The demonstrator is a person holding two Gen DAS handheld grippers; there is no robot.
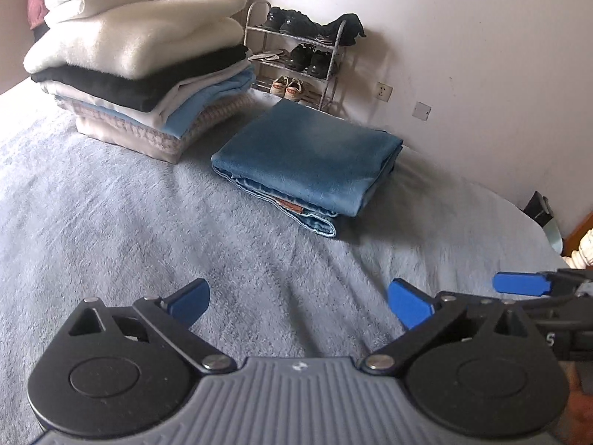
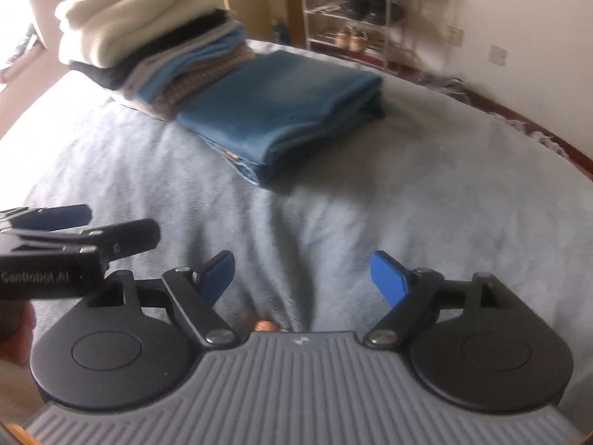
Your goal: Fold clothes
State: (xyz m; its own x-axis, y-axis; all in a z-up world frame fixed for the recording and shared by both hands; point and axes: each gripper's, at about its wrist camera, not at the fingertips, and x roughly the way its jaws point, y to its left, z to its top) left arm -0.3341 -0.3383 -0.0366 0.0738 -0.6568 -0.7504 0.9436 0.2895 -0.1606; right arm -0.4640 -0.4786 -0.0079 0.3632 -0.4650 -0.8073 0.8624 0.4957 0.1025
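Two grippers hang side by side above the grey blanket [image 1: 111, 204]. The left gripper [image 1: 298, 302] stands released, jaws wide apart, nothing between them. The right gripper [image 2: 302, 278] is likewise released and empty. The folded jeans [image 1: 307, 159] lie flat on the blanket ahead of both, well apart from the blue pads [image 1: 409, 304]. Just beside the jeans, to their left, sits a stack [image 1: 141, 63] of folded clothes. A shoe rack [image 1: 300, 55] stands against the wall beyond.
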